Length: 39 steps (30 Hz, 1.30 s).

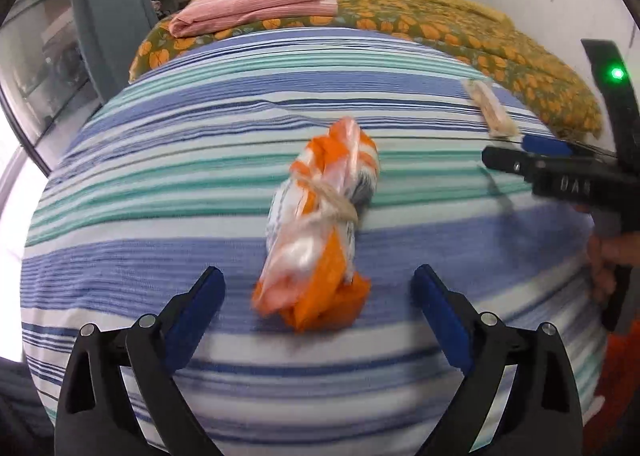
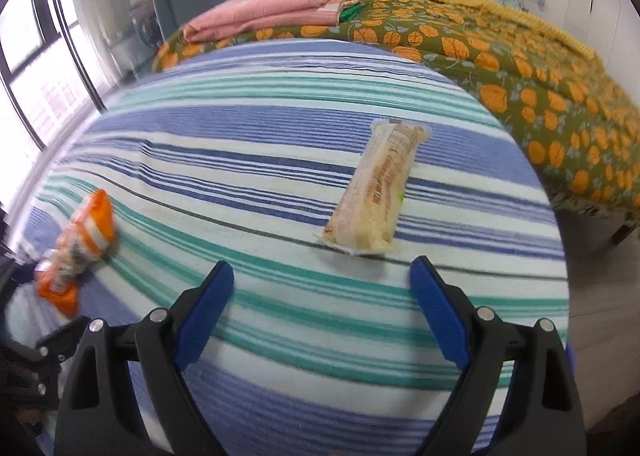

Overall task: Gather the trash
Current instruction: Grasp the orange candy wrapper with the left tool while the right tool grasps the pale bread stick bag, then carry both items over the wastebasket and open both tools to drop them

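Your left hand-held gripper (image 1: 318,308) stands wide, its blue pads (image 1: 440,312) spread to either side of the near end of the orange-and-white bag (image 1: 320,232) without touching it; nothing is gripped. That bag, a crumpled plastic bundle tied round its middle with pale twine (image 1: 332,208), lies on the striped cloth (image 1: 160,184) and looks blurred in the left wrist view.

Your right hand-held gripper (image 2: 322,312) is also wide and empty, poised over the same striped cloth just short of the beige wrapper (image 2: 376,188). The wrapper, a long sealed packet with printed lettering, lies flat on the cloth with its near end just beyond the tips of the right fingers (image 2: 436,316) and slightly toward the right one.

Taking the orange-and-white bag as your mark: the beige wrapper (image 1: 490,110) lies well apart from it, farther back and to its right in the left wrist view. The right hand-held gripper (image 1: 520,164) enters from the right edge of that view, between the bag and the wrapper, with your hand (image 1: 604,256) on its handle. Beyond the bag the striped cloth ends and a floral bedspread (image 1: 500,52) begins, with a folded pink cloth (image 1: 256,8) lying on it.
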Each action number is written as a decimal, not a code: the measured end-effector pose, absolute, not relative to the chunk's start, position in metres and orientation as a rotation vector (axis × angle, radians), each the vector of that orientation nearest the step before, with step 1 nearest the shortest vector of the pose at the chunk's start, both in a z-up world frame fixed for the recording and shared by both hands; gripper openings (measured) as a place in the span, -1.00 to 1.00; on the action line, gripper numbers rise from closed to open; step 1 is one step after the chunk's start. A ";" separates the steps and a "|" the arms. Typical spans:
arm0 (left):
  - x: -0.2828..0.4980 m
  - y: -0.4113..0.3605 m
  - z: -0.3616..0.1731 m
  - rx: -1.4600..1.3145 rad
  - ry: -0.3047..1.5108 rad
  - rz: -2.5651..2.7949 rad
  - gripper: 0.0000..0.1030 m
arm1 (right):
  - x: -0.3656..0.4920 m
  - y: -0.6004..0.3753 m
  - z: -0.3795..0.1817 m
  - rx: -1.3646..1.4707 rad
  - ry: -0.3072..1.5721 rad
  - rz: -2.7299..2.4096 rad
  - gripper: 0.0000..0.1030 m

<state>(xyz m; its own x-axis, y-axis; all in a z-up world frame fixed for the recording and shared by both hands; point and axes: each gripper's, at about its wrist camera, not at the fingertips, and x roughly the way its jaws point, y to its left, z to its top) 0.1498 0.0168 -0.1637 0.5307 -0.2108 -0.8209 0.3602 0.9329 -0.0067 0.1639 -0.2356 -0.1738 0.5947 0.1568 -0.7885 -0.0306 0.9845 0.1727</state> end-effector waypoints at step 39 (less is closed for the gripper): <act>0.095 -0.120 -0.101 0.143 0.910 -0.749 -0.16 | 0.018 -0.418 -0.124 0.354 0.971 -0.021 -0.68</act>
